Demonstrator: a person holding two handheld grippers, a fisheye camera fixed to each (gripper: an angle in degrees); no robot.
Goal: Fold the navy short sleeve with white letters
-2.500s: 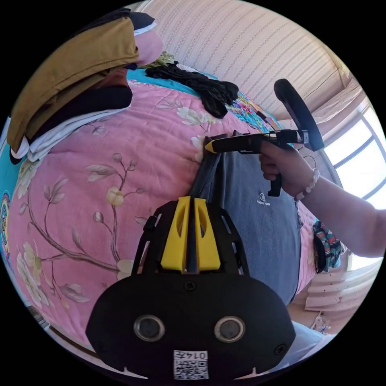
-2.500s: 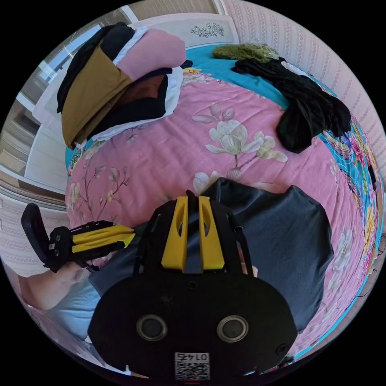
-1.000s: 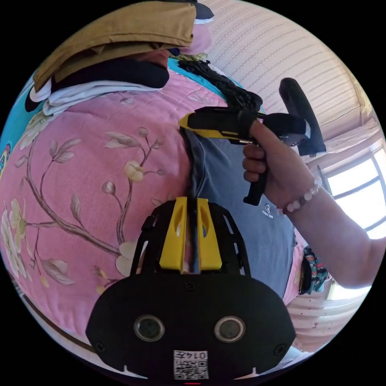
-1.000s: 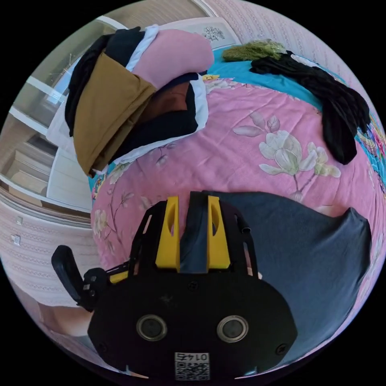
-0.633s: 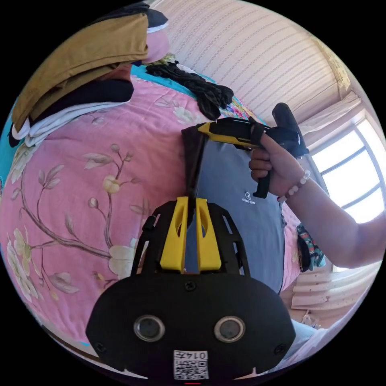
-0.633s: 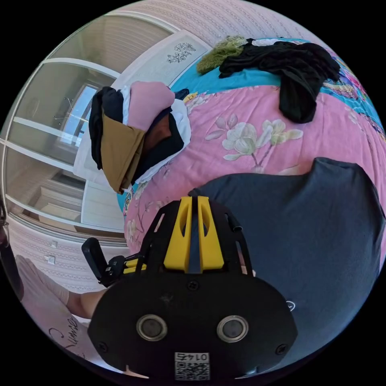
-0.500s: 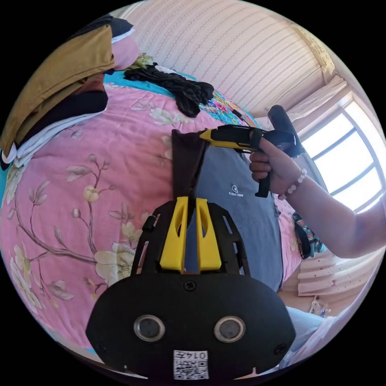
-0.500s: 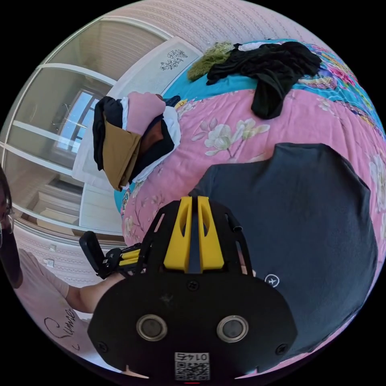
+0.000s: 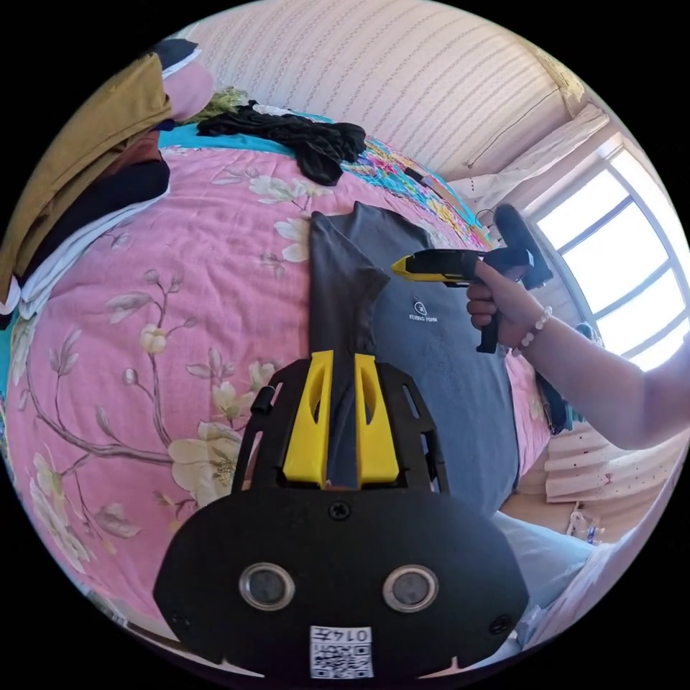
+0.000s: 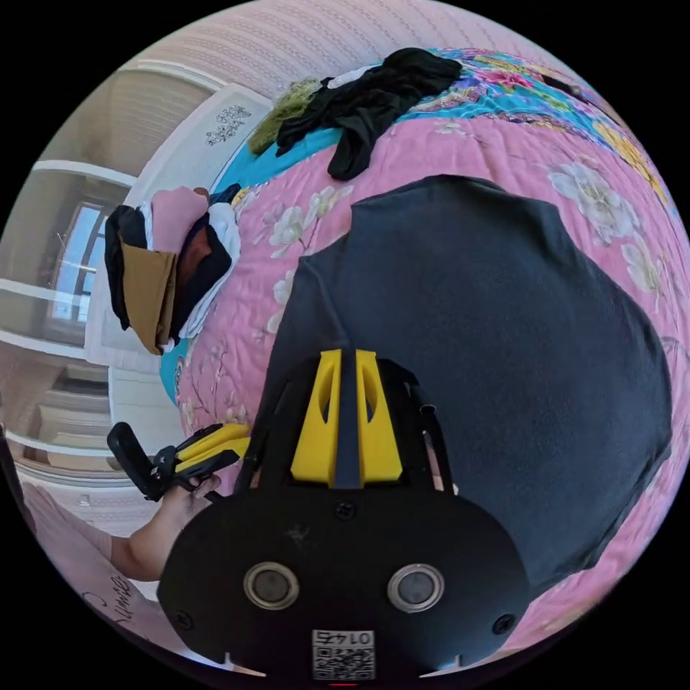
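Home bedroom: floral pink bedspread (image 9: 180, 287); folded clothes pile (image 10: 165, 273); window (image 9: 618, 266)

Bright daylight comes from the window (image 9: 611, 266), whose panes are blown out to near white. Away from the window the pink bedspread (image 9: 180, 287) is evenly lit and sharp, with soft shadows. Fisheye distortion bends the bedspread's edges and the striped wall (image 9: 402, 79) above it inside a black circular border.

white letters (image 9: 422, 317) too small
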